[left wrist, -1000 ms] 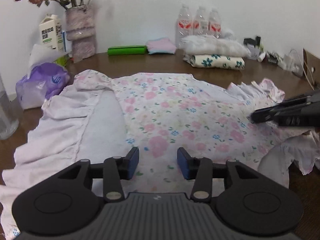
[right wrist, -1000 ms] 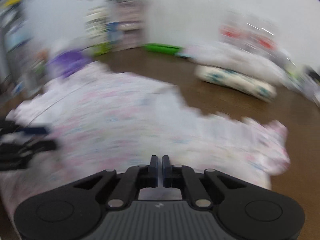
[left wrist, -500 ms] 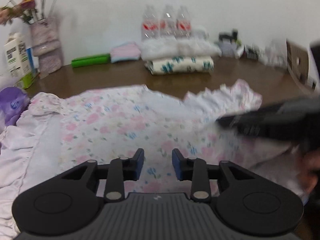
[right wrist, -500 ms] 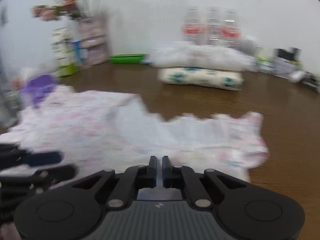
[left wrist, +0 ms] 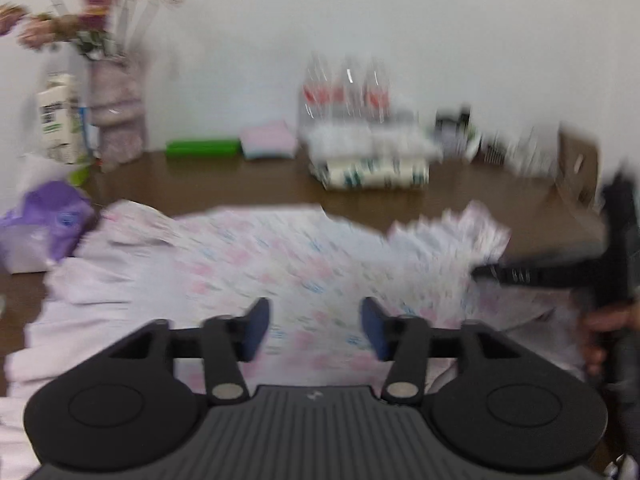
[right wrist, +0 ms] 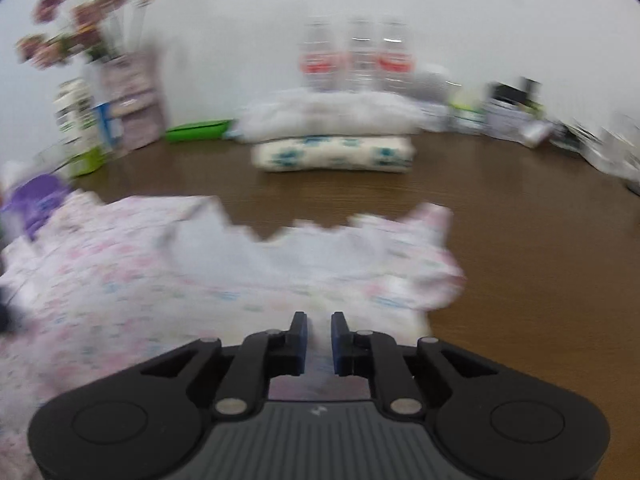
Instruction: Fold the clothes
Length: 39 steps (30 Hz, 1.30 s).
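Blue-padded fingers of the left gripper (left wrist: pixel 315 326) stand wide apart, holding nothing, above the floral garment (left wrist: pixel 288 264). The right gripper (right wrist: pixel 319 332) shows a narrow gap over the garment's near edge, gripping nothing. That garment lies spread on the brown table (right wrist: pixel 520 240), with folded clothes (right wrist: pixel 332 156) beyond it.

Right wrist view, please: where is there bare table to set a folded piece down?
Bare brown table lies right of the floral garment, and in a strip between it and the folded stack. The back edge is crowded: bottles, vase, carton, and blurred clutter at far right.
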Motion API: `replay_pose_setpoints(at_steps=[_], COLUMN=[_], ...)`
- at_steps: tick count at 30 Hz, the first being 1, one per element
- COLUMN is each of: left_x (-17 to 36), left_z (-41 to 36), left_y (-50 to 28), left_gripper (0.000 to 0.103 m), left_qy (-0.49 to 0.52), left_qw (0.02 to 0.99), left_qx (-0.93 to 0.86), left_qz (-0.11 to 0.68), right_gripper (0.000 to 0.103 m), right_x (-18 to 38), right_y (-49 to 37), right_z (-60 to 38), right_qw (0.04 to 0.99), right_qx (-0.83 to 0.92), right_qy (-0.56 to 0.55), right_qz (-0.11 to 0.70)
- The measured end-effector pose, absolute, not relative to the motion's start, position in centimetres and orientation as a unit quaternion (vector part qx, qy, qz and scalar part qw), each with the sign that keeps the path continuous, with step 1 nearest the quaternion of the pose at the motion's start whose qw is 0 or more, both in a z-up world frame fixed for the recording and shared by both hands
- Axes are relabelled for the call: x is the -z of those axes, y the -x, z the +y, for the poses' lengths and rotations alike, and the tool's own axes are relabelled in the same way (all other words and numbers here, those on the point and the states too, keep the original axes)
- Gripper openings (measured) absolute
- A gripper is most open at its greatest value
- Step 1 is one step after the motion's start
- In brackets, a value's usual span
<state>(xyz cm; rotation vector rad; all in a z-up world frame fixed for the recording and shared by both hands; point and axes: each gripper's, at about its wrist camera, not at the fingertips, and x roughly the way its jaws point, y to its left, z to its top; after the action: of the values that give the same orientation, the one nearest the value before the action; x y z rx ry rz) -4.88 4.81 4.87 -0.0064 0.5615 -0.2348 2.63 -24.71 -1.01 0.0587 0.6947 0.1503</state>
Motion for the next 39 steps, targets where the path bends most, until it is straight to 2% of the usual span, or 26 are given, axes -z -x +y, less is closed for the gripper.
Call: replay_pose_setpoints(at_steps=[2,3,5,9,11,14,15,17,21,25,27,32,36,39], left_x=[-5.1,-4.6,-3.6,-2.1,-1.8,-1.2,-0.9,-0.8,-1.6,-1.0,-0.4,-0.1,-0.2,-0.6], left_z=[6.9,7.3,8.0,9.4,10.4,12.1,12.8,14.2,16.2,16.2,15.7,14.5,13.7,14.6], left_y=[5.5,5.5,5.4,6.3,7.2,8.6,8.9,9.5,10.8,10.3,10.6,10.8,10.9,11.6], left_gripper=[0.055,0.055,0.052,0.05,0.05,0.05,0.05,0.05,0.05,0.05,0.051,0.054,0.056,0.056], left_qy=[0.005,0.005,0.004,0.0,0.001,0.01,0.015,0.029,0.05,0.029,0.023,0.003,0.003,0.029], left_qw=[0.955,0.953,0.949,0.945,0.944,0.942,0.94,0.942,0.948,0.946,0.948,0.949,0.947,0.946], left_qx=[0.093,0.079,0.054,0.022,0.011,-0.001,-0.004,-0.003,0.019,-0.001,-0.006,0.008,0.032,0.059], left_qz=[0.282,0.292,0.311,0.325,0.329,0.336,0.34,0.336,0.315,0.324,0.319,0.316,0.319,0.317], right_gripper=[0.008,0.013,0.013,0.01,0.003,0.002,0.003,0.011,0.01,0.007,0.0,0.0,0.0,0.018], right_x=[1.0,0.7,0.0,1.0,1.3,1.0,1.0,0.6,-0.5,0.6,1.0,1.5,1.6,1.2], right_y=[-2.5,-2.4,-2.0,-3.3,-3.7,-3.0,-2.6,-1.7,-0.7,-3.7,-3.9,-3.9,-3.6,-3.8], right_z=[-26.7,-27.3,-27.8,-26.5,-26.7,-27.4,-27.8,-28.0,-26.4,-25.8,-26.5,-28.7,-29.6,-31.1], right_qw=[0.937,0.935,0.933,0.934,0.933,0.938,0.937,0.938,0.95,0.937,0.938,0.941,0.941,0.937], right_qx=[-0.038,-0.032,-0.048,-0.072,-0.049,0.017,0.021,0.027,-0.055,-0.06,-0.043,0.022,0.069,0.09], right_qy=[-0.067,-0.092,-0.136,-0.101,-0.097,-0.071,-0.077,-0.08,-0.05,-0.028,-0.036,-0.05,-0.02,-0.025], right_qz=[0.341,0.342,0.331,0.336,0.343,0.34,0.34,0.335,0.303,0.344,0.342,0.333,0.33,0.338])
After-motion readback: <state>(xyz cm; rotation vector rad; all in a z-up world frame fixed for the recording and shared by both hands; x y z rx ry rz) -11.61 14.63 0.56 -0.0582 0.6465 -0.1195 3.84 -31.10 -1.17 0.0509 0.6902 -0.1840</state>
